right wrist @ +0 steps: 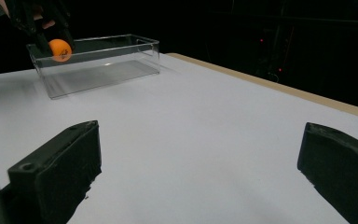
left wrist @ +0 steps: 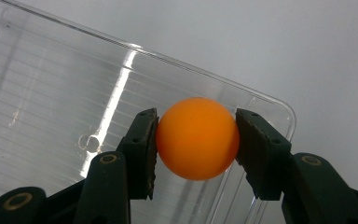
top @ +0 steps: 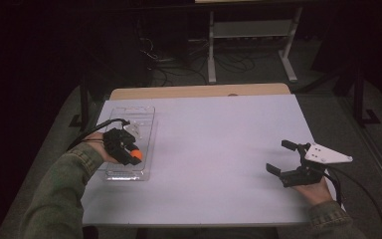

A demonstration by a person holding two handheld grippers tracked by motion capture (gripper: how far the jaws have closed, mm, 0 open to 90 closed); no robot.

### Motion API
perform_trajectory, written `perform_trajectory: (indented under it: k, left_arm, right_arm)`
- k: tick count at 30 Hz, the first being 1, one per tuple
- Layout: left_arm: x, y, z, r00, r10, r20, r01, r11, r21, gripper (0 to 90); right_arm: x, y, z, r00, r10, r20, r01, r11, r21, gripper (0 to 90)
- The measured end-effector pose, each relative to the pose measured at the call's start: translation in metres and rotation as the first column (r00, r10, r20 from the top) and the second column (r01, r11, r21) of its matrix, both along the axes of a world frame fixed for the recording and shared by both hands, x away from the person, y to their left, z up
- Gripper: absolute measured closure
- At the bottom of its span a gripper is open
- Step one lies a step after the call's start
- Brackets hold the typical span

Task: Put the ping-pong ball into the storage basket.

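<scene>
Ball (left wrist: 197, 138), orange and unmarked as far as you can see, sits clamped between the pads of your left gripper (top: 129, 154), both jaws pressed on its sides. You hold it above the near end of the clear box (top: 146, 137), inside its rim. No writing can be read on ball or box. The box lies by the table's (top: 219, 149) left edge. Your right gripper (top: 283, 157) rests near the right edge, jaws wide apart with nothing between them. Bare white tabletop spreads between your two hands.
</scene>
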State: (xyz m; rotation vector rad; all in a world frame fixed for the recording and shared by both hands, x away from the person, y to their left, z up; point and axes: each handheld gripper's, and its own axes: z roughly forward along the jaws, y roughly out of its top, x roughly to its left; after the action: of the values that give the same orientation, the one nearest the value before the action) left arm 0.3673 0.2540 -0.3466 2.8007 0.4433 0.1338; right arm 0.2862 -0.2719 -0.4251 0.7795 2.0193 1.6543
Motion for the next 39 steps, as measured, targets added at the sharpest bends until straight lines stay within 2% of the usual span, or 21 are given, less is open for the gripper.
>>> perform_trajectory:
  k: [13, 22, 39]
  left_arm:
    - [0.003, -0.002, -0.011, 0.9999, -0.004, -0.010, 0.005, 0.9997, 0.025, 50.6]
    - [0.007, -0.007, -0.020, 0.9989, -0.014, -0.045, 0.016, 0.9988, 0.047, 50.7]
    - [0.012, -0.014, -0.032, 0.9973, -0.019, -0.070, 0.025, 0.9960, 0.085, 50.6]
  right_arm:
    - [0.000, 0.000, 0.000, 1.0000, 0.001, -0.005, -0.001, 1.000, 0.000, 0.0]
    - [0.000, 0.000, 0.000, 1.0000, 0.001, -0.002, -0.001, 1.000, 0.003, 0.0]
    - [0.000, 0.000, 0.000, 1.0000, 0.002, -0.002, -0.002, 1.000, 0.001, 0.0]
